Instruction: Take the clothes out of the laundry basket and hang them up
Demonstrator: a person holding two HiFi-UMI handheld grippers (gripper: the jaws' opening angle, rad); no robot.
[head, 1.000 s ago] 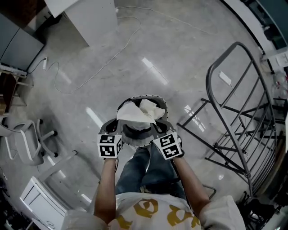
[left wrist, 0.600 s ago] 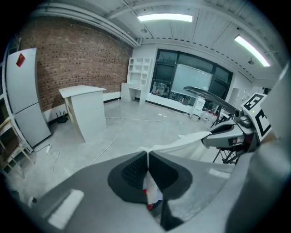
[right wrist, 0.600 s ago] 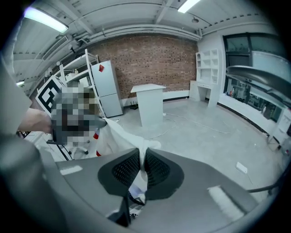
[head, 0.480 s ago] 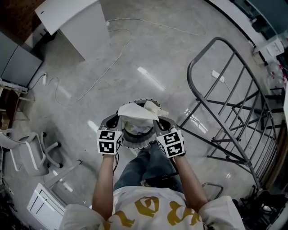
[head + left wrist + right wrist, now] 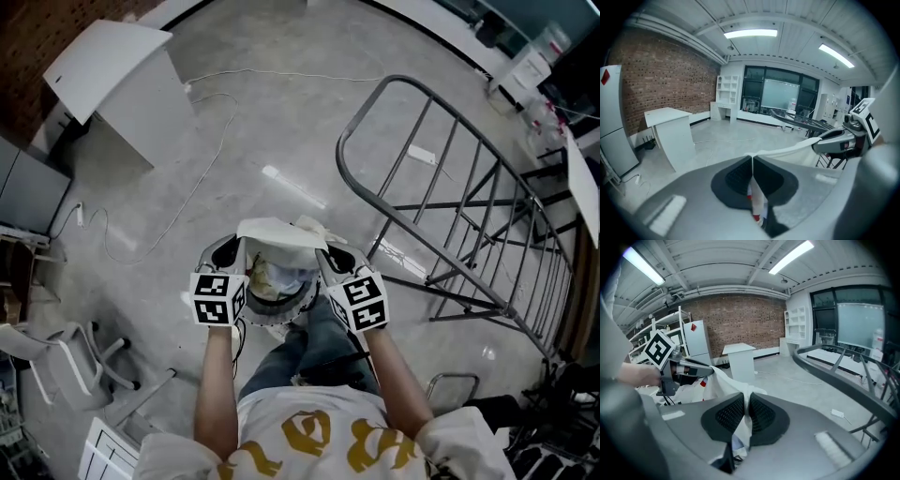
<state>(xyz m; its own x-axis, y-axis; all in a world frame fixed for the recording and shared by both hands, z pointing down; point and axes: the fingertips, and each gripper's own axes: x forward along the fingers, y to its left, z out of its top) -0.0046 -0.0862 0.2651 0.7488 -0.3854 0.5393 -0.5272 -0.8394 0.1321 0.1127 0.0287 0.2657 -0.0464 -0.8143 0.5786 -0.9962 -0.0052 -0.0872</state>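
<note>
Left tongs: clenched on cloth.
Right tongs: clenched on it too.
Next: I'd spread it taut (no sag) over rack, right.

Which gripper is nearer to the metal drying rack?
Right. The right gripper holds the white garment on the side toward the drying rack; the left gripper grips the garment's other edge, farther from the rack.

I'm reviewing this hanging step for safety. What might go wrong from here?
The left gripper and right gripper each pinch only a thin edge of the white garment, so it may slip free. The loose cloth hanging between them might also snag on the drying rack bars nearby.
</note>
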